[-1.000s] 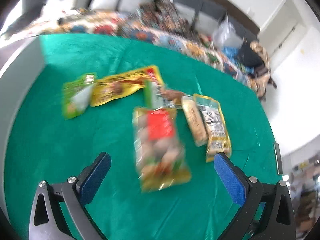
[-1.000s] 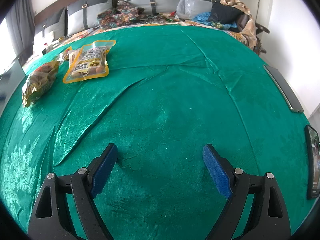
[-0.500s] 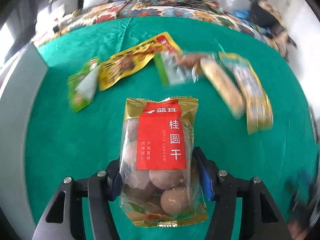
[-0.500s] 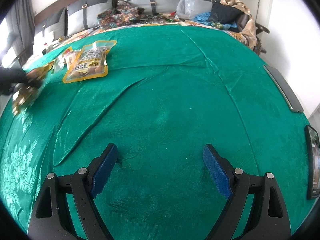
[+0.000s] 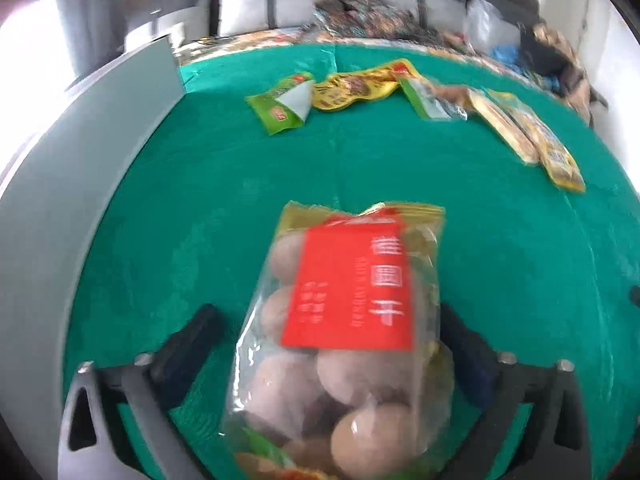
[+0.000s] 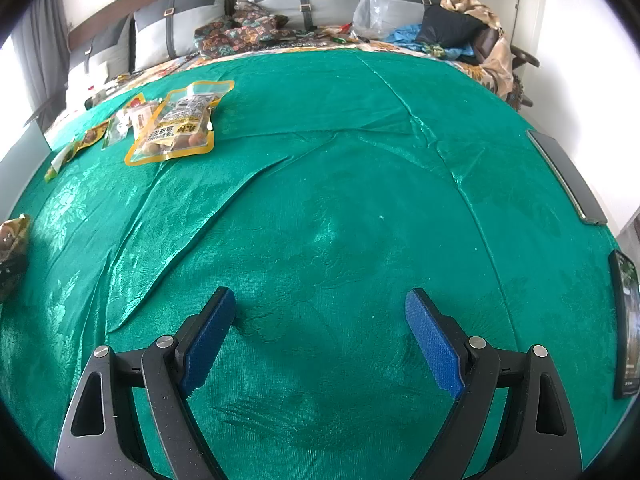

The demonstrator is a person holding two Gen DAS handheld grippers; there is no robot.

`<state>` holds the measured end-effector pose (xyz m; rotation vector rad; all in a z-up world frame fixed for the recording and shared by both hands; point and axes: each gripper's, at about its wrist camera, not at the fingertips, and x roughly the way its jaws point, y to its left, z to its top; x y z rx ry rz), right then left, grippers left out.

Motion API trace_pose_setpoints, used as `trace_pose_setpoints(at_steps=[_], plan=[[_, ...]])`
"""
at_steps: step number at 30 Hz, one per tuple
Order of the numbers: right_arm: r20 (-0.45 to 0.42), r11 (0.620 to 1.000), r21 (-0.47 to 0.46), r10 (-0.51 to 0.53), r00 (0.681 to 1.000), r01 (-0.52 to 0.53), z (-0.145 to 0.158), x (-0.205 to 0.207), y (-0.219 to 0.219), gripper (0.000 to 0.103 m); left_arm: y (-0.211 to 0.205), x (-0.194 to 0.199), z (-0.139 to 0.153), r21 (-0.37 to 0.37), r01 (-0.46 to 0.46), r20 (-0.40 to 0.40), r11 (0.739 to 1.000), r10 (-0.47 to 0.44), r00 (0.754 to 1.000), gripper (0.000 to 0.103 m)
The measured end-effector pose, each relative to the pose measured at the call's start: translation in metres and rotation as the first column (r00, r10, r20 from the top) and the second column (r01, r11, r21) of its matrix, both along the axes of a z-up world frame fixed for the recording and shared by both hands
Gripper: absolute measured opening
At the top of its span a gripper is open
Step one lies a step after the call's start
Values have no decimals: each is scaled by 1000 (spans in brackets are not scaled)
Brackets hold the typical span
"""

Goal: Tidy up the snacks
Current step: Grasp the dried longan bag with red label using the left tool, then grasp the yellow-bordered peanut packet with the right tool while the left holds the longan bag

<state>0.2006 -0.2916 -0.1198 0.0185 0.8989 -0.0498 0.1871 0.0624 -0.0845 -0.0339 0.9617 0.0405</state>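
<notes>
A clear bag of brown dried fruit with a red label (image 5: 348, 292) sits between the jaws of my left gripper (image 5: 326, 312). The jaws are opening, the left pad stands clear of the bag, and the right pad is close beside it. At the far left edge of the right wrist view the same bag (image 6: 12, 240) shows. Farther back on the green cloth lies a row of snacks: a green packet (image 5: 280, 108), a yellow packet (image 5: 356, 90), a long bar (image 5: 500, 124) and a yellow-rimmed pouch (image 5: 552, 152) (image 6: 180, 124). My right gripper (image 6: 320, 292) hovers open over bare cloth.
A grey panel (image 5: 80, 180) borders the green cloth (image 6: 360, 200) on the left. Two dark flat slabs (image 6: 568, 176) (image 6: 626, 320) lie along the right edge. Pillows, clothes and a plastic bag (image 6: 372, 0) pile up behind the cloth.
My left gripper dropped onto the red-label bag, shut on it, drew it away from the snack row, and now has its jaws spread wide again. The right gripper has not moved.
</notes>
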Motion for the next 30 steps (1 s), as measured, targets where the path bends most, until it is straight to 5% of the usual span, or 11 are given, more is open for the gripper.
trace_pose_setpoints(at_steps=[12, 14, 19, 22, 26, 30], plan=[[-45, 998, 0, 66, 997, -66, 0, 6, 6, 94, -3, 8, -6, -1, -15, 14, 1000, 15, 1000, 103], [-78, 994, 29, 108, 991, -106, 10, 28, 12, 91, -3, 8, -6, 0, -15, 14, 1000, 15, 1000, 103], [50, 971, 101, 214, 976, -218, 61, 106, 61, 93, -2, 5, -3, 0, -15, 14, 1000, 15, 1000, 103], [-50, 969, 80, 237, 970, -232, 51, 167, 96, 91, -2, 6, -4, -1, -15, 14, 1000, 15, 1000, 103], [-242, 956, 215, 250, 937, -200, 11, 212, 118, 93, -1, 5, -1, -1, -16, 14, 1000, 16, 1000, 103], [-228, 960, 177, 257, 939, -219, 27, 191, 125, 68, -1, 7, -1, -2, -16, 14, 1000, 16, 1000, 103]])
